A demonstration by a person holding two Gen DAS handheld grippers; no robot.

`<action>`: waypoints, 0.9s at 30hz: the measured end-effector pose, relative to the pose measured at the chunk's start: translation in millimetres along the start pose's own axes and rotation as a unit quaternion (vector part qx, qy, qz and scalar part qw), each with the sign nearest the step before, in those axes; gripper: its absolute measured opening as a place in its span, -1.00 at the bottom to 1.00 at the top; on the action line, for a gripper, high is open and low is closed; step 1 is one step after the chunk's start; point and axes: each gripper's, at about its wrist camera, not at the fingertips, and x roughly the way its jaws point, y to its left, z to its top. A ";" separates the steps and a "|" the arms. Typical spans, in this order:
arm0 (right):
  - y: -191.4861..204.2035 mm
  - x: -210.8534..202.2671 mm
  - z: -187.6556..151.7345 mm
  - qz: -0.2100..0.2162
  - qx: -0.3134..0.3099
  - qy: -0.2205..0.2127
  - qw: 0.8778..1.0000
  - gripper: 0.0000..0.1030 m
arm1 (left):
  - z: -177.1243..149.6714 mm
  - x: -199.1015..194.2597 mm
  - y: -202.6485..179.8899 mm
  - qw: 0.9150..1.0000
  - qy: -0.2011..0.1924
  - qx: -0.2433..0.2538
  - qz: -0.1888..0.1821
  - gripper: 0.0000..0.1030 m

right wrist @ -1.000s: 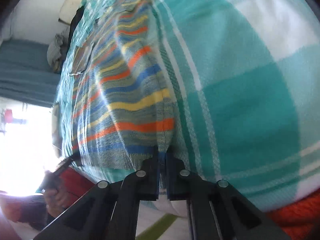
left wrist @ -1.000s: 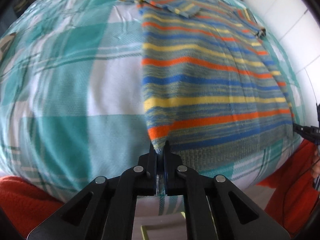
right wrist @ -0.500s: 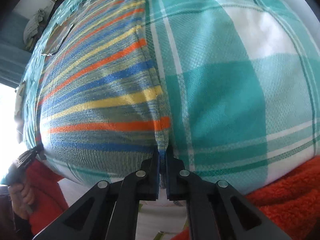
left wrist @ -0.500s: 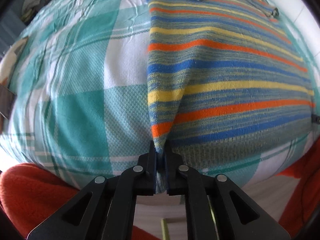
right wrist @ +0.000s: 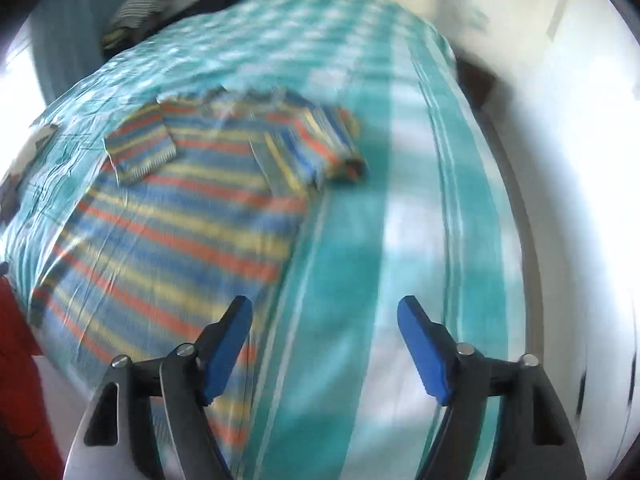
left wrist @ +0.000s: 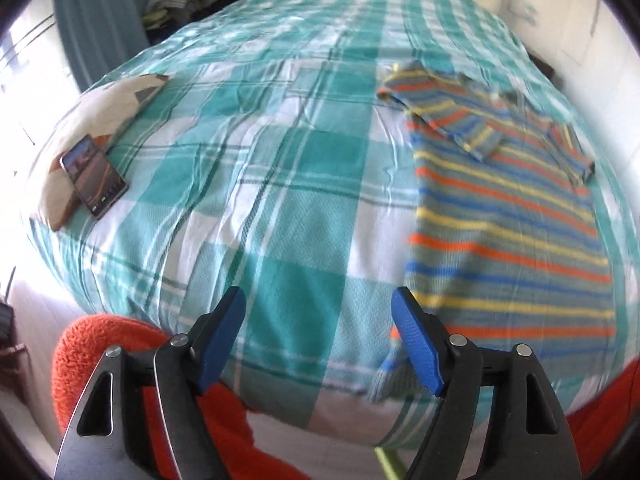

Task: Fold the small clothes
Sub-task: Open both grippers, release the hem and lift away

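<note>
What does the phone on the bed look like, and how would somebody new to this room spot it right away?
Start from the teal-and-white checked bedspread covering the bed. At its far left edge lies a white and brown cushion; the dark rectangular smartphone leans against it, screen up and lit. It is the only hard, glossy thing there, well apart from the striped knit sweater on the right.

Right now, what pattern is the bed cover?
Teal and white plaid bed cover, clearest in the left wrist view.

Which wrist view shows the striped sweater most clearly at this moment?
The left wrist view: the striped sweater is fairly sharp, stripes and one folded-in sleeve distinct, though its near corner sits behind a finger. The right wrist view shows both folded sleeves of the sweater but is motion-blurred.
</note>
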 end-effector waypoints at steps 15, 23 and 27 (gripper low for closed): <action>-10.4 180.9 116.9 0.090 0.075 -0.005 0.993 -0.93 | -30.4 35.7 7.1 0.998 0.038 -0.018 0.050 0.51; -220.8 91.7 43.5 0.036 0.322 -0.062 0.944 -0.93 | -33.4 46.9 2.6 0.997 0.056 -0.028 0.034 0.51; -261.0 115.3 -13.7 0.065 0.405 -0.025 0.912 -0.93 | -35.6 46.7 -3.8 0.998 0.056 -0.015 0.039 0.51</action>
